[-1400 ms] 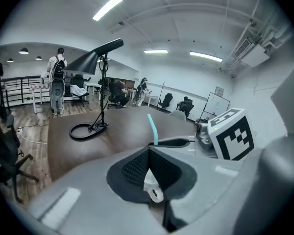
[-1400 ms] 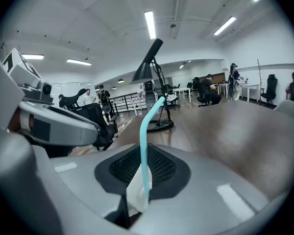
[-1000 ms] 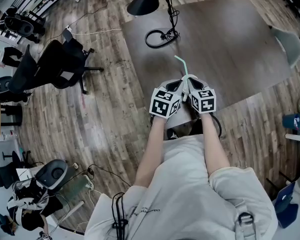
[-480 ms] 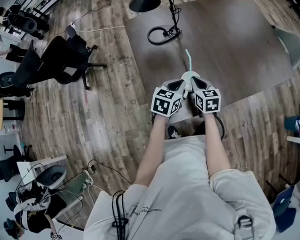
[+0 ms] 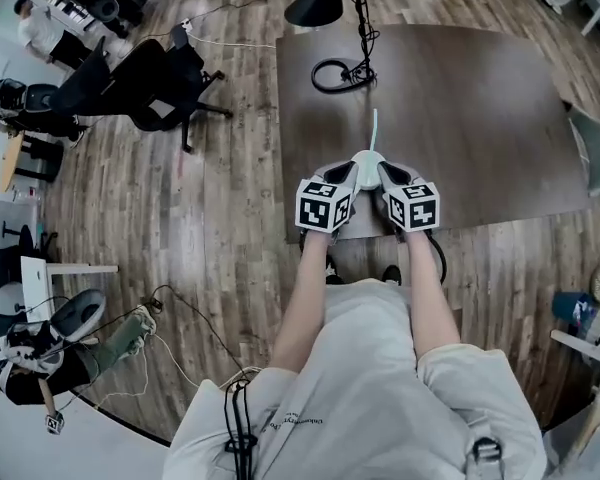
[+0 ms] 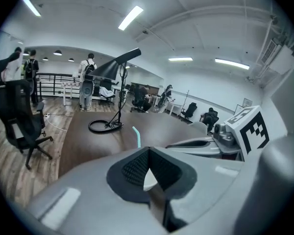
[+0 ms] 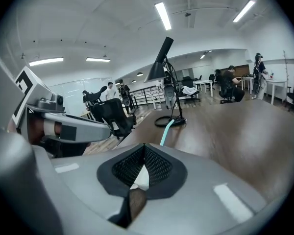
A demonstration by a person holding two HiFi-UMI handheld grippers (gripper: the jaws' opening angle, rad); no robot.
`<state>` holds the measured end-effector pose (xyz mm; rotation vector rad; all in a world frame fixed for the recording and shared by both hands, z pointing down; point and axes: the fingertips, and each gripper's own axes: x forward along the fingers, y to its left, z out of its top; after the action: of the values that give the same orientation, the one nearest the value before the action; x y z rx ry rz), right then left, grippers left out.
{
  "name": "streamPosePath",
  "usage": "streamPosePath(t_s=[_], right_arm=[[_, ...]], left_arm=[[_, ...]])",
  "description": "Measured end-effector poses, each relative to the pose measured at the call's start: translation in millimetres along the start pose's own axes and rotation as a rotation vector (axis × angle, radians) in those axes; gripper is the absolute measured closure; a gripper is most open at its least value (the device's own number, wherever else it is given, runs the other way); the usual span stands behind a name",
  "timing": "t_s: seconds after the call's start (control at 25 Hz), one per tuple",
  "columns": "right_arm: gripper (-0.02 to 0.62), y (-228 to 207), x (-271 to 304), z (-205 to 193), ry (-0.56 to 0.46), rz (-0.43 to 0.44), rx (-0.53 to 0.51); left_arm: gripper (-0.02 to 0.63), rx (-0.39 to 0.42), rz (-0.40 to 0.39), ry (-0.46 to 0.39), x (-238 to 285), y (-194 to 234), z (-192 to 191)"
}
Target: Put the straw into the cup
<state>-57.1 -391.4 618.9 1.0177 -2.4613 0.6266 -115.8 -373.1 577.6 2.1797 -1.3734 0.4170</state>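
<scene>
Meeting tip to tip over the middle of the tabletop's (image 5: 480, 98) near edge, both claws are closed. Jaws of the left gripper (image 5: 357, 165) clamp something white, apparently the cup (image 5: 369, 156), steadying it. Jaws of the right gripper (image 5: 382, 166) seem pinched low on the straw (image 5: 374, 128), keeping it upright over the cup. The straw's lower end is hidden.
</scene>
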Motion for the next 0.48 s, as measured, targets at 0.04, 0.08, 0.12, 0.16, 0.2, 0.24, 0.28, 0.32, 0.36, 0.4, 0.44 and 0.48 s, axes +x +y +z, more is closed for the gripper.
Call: streamPosePath(t_s=[0.04,0.08,0.12,0.16,0.2,0.24,0.28,0.32,0.36,0.4,0.44,0.48], right_arm=[[0.571,-2,-4,0,0.001,0.015,-0.007],[0.571,-2,-8,0,0.003,0.03,-0.013],[0.571,-3,-12,-2,0.004,0.046,-0.019],[0.571,-4,-17,-5,0.004,0.061,-0.024],[0.571,-6,-23,-7,0.004,0.075,-0.029],[0.571,-10,-27,-9,0.004,0.087,-0.031],[0.572,-13,-30,-10,0.005,0.099,-0.031],[0.572,-15,-31,-11,0.008,0.11,-0.026],[0.572,-17,-30,-13,0.013,0.12,-0.02],[0.572,-17,-29,-13,0.017,0.13,-0.015],[0.572,-16,-28,-13,0.017,0.139,-0.014],[0.572,-15,-28,-13,0.012,0.143,-0.016]], left_arm=[[0.606,-0.017,0.023,-0.014,-1,-2,0],[0.606,-0.031,0.044,-0.026,-3,-5,-1],[0.606,-0.042,0.065,-0.035,-4,-10,-4],[0.606,-0.049,0.084,-0.043,-4,-15,-7],[0.606,-0.053,0.105,-0.049,-4,-22,-10],[0.606,-0.055,0.125,-0.054,-3,-28,-13],[0.606,-0.052,0.143,-0.058,-1,-34,-15],[0.606,-0.046,0.153,-0.06,-1,-40,-16],[0.606,-0.035,0.156,-0.058,-1,-45,-17],[0.606,-0.02,0.155,-0.054,-1,-50,-18],[0.606,-0.007,0.155,-0.05,-3,-54,-19],[0.606,0.002,0.158,-0.048,-6,-55,-20]])
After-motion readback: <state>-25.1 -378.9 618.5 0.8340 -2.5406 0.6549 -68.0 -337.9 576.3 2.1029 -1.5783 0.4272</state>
